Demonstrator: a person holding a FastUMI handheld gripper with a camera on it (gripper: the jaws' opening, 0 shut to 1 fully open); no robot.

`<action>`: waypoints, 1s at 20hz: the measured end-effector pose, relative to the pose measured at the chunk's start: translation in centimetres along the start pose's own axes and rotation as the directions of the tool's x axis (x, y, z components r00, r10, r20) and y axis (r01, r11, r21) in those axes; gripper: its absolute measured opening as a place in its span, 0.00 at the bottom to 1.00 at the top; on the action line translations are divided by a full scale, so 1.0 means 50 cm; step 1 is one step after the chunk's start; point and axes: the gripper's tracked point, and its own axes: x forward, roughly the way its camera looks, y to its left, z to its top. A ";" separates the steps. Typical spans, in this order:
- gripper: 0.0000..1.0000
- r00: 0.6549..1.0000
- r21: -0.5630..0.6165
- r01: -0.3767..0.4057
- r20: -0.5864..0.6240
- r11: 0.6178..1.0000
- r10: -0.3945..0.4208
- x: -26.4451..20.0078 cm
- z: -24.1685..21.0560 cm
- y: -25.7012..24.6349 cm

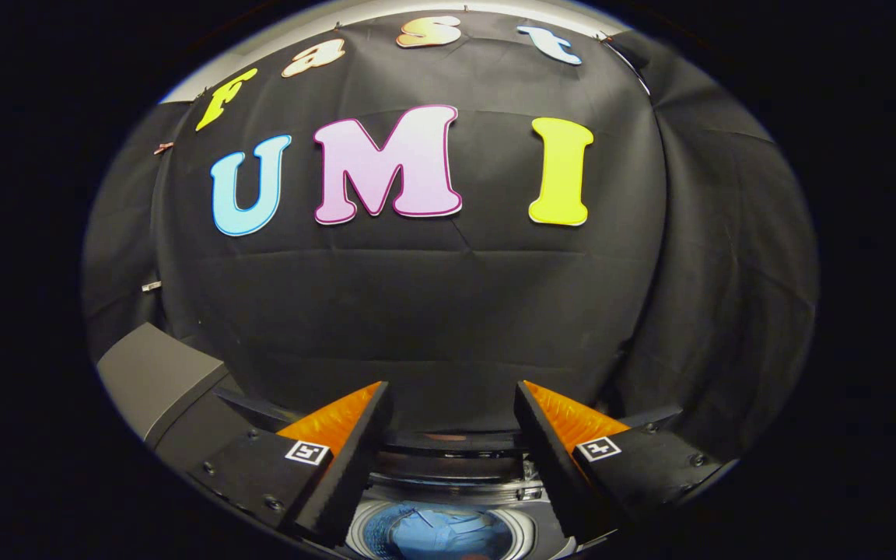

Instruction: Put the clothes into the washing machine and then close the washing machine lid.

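My gripper is open, its two fingers spread wide with nothing between them. Below and between the fingers I look down on the washing machine's round drum opening. Blue clothes lie inside the drum. Just beyond the opening stands the dark raised lid, seen edge-on between the fingers. The gripper hangs above the machine and touches neither the clothes nor the lid.
A grey box-like unit stands to the left of the fingers. The booth's black cloth wall rises close behind the machine and wraps round to the right.
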 end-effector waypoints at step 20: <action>0.98 0.982 -0.038 0.099 -0.160 0.994 -0.104 -0.232 -0.231 0.007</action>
